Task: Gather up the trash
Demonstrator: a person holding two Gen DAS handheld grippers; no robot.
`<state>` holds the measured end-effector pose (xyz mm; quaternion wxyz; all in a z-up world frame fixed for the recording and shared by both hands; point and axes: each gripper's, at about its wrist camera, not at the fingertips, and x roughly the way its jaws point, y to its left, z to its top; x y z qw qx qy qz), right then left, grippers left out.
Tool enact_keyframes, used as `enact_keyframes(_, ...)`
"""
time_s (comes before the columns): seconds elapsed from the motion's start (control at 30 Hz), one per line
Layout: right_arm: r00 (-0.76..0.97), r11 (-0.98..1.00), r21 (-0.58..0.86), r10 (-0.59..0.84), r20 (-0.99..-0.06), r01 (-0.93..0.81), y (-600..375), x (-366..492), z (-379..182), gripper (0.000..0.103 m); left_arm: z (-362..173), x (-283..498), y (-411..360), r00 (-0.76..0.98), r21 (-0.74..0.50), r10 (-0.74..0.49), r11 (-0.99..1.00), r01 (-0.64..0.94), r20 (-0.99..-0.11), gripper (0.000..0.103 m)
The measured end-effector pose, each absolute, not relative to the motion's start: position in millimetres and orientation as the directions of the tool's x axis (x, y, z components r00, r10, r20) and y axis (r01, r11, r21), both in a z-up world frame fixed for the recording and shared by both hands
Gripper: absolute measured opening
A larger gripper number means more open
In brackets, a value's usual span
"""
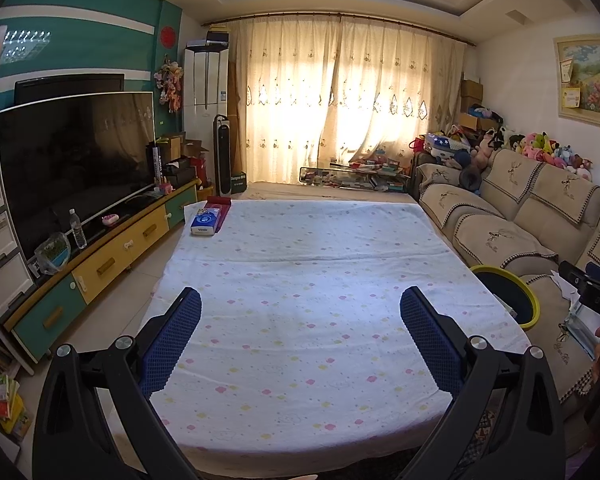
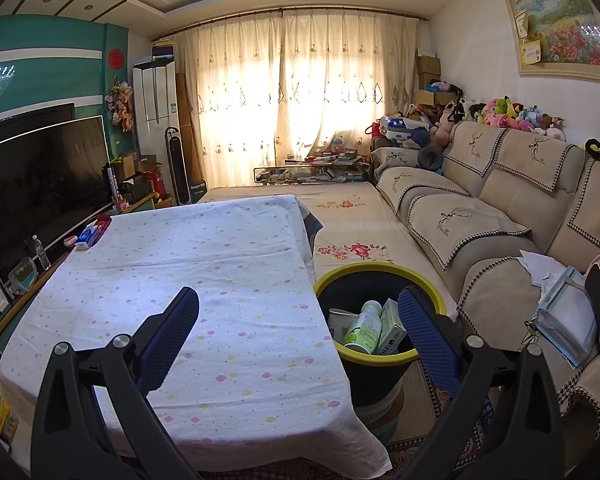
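Step in hand, as judged: the collecting looks near its end. The table [image 2: 204, 264], under a dotted cloth, carries no loose litter in either view; only a tissue box [image 1: 207, 221] lies at its far left corner.

Left of the table, on the TV stand [image 1: 112, 248], stand a water bottle [image 1: 77, 229] and a clear bag [image 1: 53, 252]. Whether these count as trash cannot be told.

Left gripper [image 1: 300, 338]: over the near edge of the table, jaws wide apart, nothing between them, touching nothing.

Right gripper [image 2: 299, 336]: jaws wide apart and empty, straddling the table's right edge, with the right finger in front of the bin.

Bin [image 2: 380, 272]: black with a yellow rim, just right of the table, between it and the sofa [image 2: 480, 216]. It holds the trash: a white bottle [image 2: 365, 325], a green carton [image 2: 392, 326] and what appears to be a cup [image 2: 337, 318].

Right of the bin, on the sofa, lie papers [image 2: 540, 266] and a plastic pouch [image 2: 568, 316].

Next move, as judged: check the stand and the sofa for leftover litter; any pickup there calls for a reach away from the table, then a return over the bin.
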<state>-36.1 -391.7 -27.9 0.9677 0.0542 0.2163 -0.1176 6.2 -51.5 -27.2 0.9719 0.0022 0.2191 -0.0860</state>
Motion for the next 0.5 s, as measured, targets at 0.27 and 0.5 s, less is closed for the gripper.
enact_keyframes(0.27, 0.879, 0.966, 0.055, -0.204, -0.432, 0.251, -392.4, -35.3, -26.4, 0.095, -27.9, 7.3, -51.1, 0.888, -0.037, -0.169, 0.985, 0.170, -0.427, 0.098)
enact_keyframes(0.5, 0.879, 0.966, 0.055, -0.204, -0.431, 0.252, -392.2, -35.1, -25.5, 0.095, -28.4, 8.2, -50.3, 0.887, -0.041, -0.173, 0.984, 0.173, -0.428, 0.098)
